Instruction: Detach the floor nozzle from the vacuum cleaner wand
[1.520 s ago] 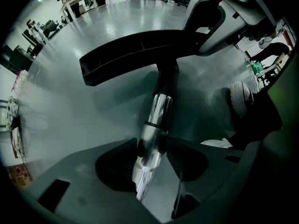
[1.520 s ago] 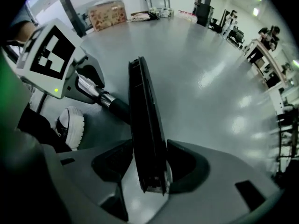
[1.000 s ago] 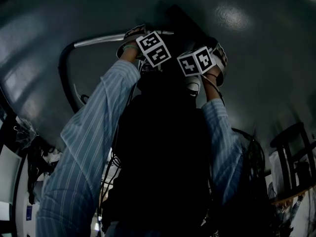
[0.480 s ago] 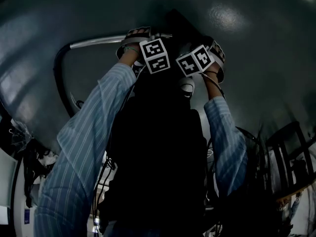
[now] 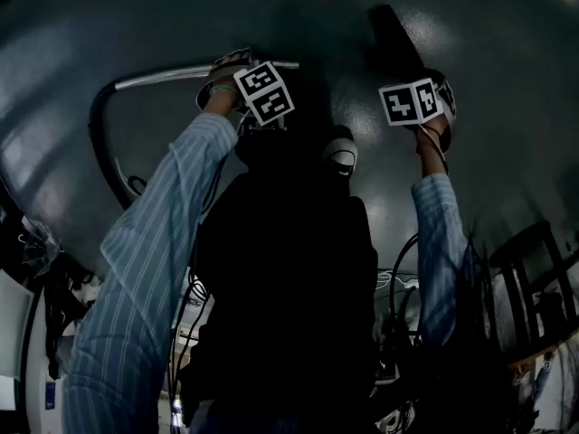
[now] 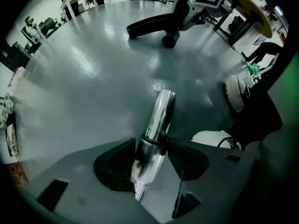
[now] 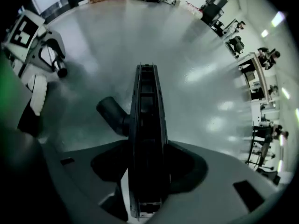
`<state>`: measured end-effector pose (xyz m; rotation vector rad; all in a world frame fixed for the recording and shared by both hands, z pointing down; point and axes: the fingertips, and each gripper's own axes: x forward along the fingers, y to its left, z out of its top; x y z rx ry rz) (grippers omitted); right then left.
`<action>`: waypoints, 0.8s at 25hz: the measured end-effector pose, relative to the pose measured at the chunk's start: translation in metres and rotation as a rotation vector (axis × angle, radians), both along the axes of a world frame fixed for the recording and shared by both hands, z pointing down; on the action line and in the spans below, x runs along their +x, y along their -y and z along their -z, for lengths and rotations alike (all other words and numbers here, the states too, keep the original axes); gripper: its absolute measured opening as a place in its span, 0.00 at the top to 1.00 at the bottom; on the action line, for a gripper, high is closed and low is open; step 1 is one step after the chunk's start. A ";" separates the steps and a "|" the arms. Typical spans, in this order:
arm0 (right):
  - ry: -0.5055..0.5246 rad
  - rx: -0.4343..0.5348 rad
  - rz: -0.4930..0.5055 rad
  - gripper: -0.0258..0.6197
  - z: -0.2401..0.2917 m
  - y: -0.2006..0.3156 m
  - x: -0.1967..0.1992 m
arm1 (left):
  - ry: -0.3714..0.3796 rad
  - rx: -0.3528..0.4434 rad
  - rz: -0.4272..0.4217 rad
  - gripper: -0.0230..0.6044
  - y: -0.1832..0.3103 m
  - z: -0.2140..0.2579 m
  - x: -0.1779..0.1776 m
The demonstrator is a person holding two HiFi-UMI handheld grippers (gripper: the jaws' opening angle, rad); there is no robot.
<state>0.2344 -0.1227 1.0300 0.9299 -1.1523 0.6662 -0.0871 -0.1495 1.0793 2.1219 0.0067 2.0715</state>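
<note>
The chrome wand (image 6: 158, 120) lies between the jaws of my left gripper (image 6: 152, 155), which is shut on it; its open end points out over the floor. In the head view the wand (image 5: 172, 74) runs left from the left gripper (image 5: 237, 69). The black floor nozzle (image 7: 147, 125) stands on edge in my right gripper (image 7: 147, 167), shut on it, and its round neck (image 7: 111, 112) sticks out to the left, free. The nozzle (image 5: 393, 34) sits apart from the wand, to the right, by the right gripper (image 5: 432, 93). From the left gripper view the nozzle (image 6: 152, 26) shows far off.
A black hose (image 5: 98, 143) loops down from the wand's left end. A white shoe (image 6: 237, 91) and the person's dark torso are close below. A dark stand (image 5: 534, 269) and cables are at the lower right. Desks and people (image 7: 254, 73) line the far side of the grey floor (image 6: 93, 78).
My right gripper has swung right with the floor nozzle, which has come away from the wand's end. The left gripper has shifted slightly left, still holding the wand.
</note>
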 end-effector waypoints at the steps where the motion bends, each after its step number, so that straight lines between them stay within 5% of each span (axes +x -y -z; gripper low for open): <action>1: 0.011 -0.014 -0.002 0.61 0.000 -0.007 0.011 | 0.008 0.001 0.006 0.64 0.001 0.000 -0.008; 7: 0.128 -0.075 -0.166 0.60 -0.005 -0.033 -0.003 | 0.011 0.039 0.022 0.64 0.006 0.010 -0.020; 11: 0.192 -0.092 -0.301 0.58 0.006 -0.038 -0.017 | -0.004 0.065 0.135 0.64 0.021 0.029 -0.028; 20: 0.292 0.041 -0.466 0.58 0.157 -0.039 -0.038 | -0.070 0.159 0.390 0.64 0.048 0.172 -0.032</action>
